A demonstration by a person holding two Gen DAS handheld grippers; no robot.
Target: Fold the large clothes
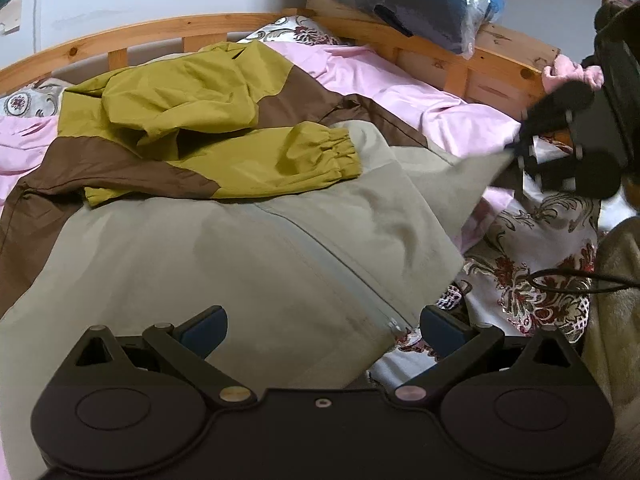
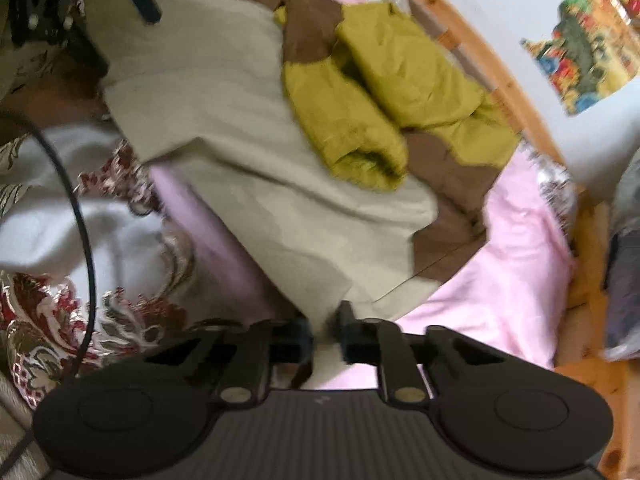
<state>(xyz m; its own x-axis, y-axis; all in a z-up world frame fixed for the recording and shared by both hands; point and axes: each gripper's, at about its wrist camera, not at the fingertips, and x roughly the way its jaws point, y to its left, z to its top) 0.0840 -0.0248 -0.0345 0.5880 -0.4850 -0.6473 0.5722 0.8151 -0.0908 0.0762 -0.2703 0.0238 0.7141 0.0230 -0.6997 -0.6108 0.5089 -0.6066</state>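
Your right gripper [image 2: 325, 330] is clenched on the hem corner of the beige, brown and olive zip jacket [image 1: 224, 240] spread on the pink bedsheet [image 1: 400, 92], while your left gripper [image 1: 323, 330], fingers spread, hovers over the near hem, zipper running away toward the collar.

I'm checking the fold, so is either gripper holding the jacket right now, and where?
The right gripper is shut on the jacket, pinching a beige hem corner. The left gripper is open, holding nothing.
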